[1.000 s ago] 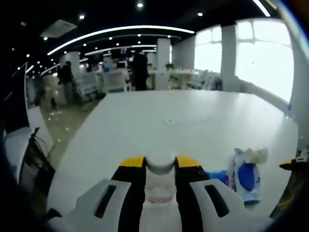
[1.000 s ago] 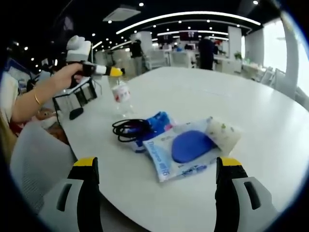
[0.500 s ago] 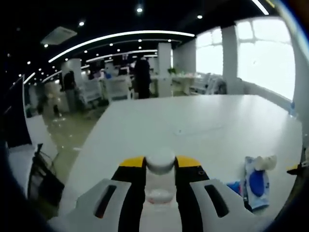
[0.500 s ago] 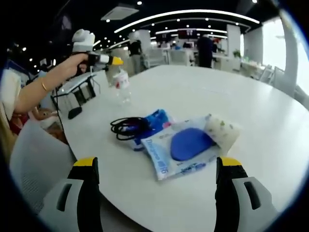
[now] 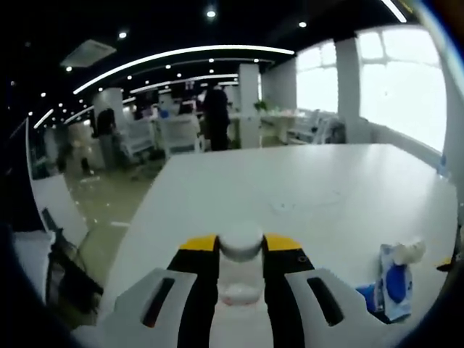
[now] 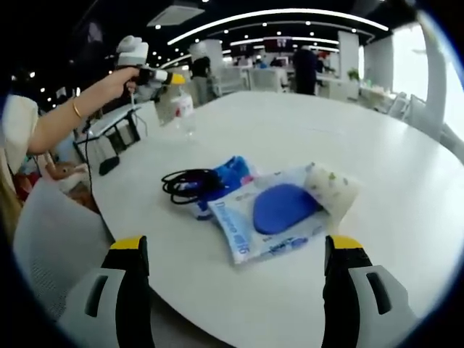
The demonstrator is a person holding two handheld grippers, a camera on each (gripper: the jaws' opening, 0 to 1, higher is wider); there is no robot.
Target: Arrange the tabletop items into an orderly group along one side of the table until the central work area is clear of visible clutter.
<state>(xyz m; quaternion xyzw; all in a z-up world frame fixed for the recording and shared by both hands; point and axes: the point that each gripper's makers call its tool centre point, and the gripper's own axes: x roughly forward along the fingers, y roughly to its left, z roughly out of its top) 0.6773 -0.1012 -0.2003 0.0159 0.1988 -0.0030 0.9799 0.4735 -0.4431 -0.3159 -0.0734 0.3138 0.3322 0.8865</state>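
Observation:
My left gripper (image 5: 241, 246) is shut on a clear plastic bottle (image 5: 241, 272) with a white cap, held above the white table (image 5: 290, 188). From the right gripper view, that left gripper (image 6: 163, 77) and the bottle (image 6: 183, 112) hang over the table's far left edge. My right gripper (image 6: 235, 250) stands open, nothing between its jaws, above the near table edge. Ahead of it lie a coiled black cable (image 6: 187, 183), a blue packet (image 6: 232, 172), a clear pouch with a blue pad (image 6: 279, 210) and a small patterned pack (image 6: 330, 190). The pouch (image 5: 395, 283) also lies at lower right in the left gripper view.
A person's arm (image 6: 69, 123) with a bracelet holds the left gripper. Chairs (image 6: 116, 134) stand past the table's left edge. People (image 5: 215, 109) and desks fill the office behind. Windows (image 5: 395, 80) line the right side.
The left gripper has carried the bottle farther up and away along the table's left edge. The right gripper stays open and nearly still.

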